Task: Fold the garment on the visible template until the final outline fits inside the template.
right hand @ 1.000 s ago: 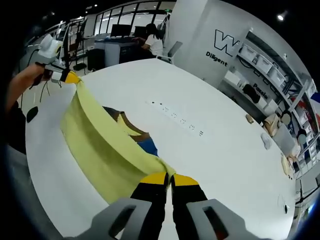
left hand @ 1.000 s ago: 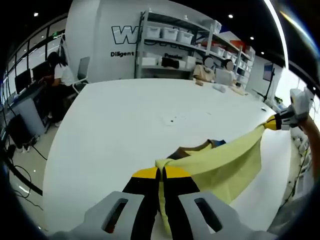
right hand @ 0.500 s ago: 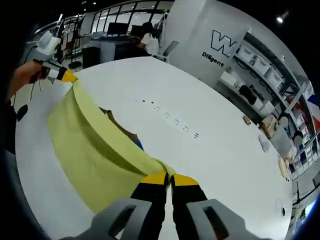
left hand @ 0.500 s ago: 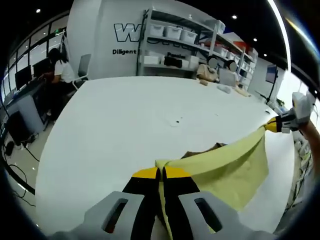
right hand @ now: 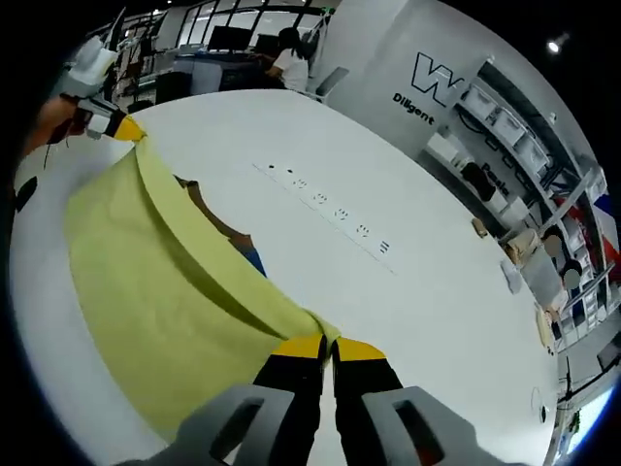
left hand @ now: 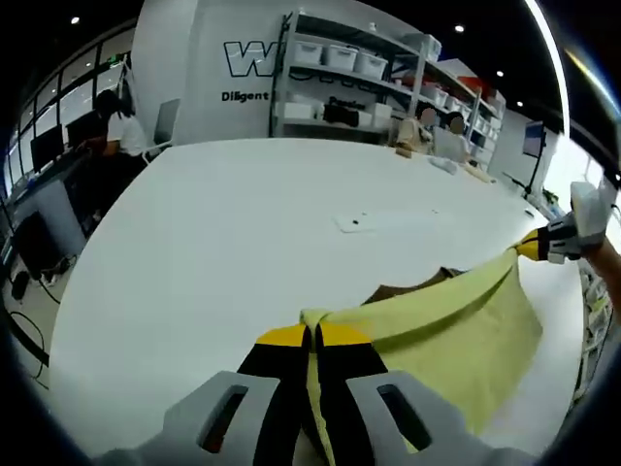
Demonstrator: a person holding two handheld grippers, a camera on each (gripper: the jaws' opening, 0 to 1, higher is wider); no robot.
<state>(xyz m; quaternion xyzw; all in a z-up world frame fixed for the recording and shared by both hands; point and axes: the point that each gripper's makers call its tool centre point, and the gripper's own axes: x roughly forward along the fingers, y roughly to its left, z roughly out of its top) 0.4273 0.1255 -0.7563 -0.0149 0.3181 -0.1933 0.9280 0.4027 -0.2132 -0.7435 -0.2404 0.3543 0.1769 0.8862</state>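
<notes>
I hold the yellow garment (left hand: pixel 446 316) stretched between my two tools above the white tabletop (left hand: pixel 223 233). My left hand-held gripper (left hand: pixel 312 340) is clamped on one corner of the cloth, jaws pressed together on the fabric; my right hand-held gripper (right hand: pixel 328 348) is clamped the same way on the other corner, and it also shows far off in the left gripper view (left hand: pixel 536 245), pinching the far end of the taut edge. The cloth hangs as a wide sheet from that edge, its lower part draping down to the tabletop. Beneath it a brown panel (left hand: pixel 408 288) peeks out, with a blue patch (right hand: pixel 254 260) beside it; I take these for the template, though most of it is covered and I cannot be sure.

To fold well, I judge both corners should travel together and level, keeping the edge taut so no crease forms, and be laid squarely over the brown panel before either grip lets go.

The tabletop is broad, smooth and glossy, with a row of small dark marks (right hand: pixel 330 204) printed across it. Behind stands a white wall with lettering (left hand: pixel 250 60), shelving (left hand: pixel 359 83) stacked with bins, and a person seated at a desk (left hand: pixel 121 126).
</notes>
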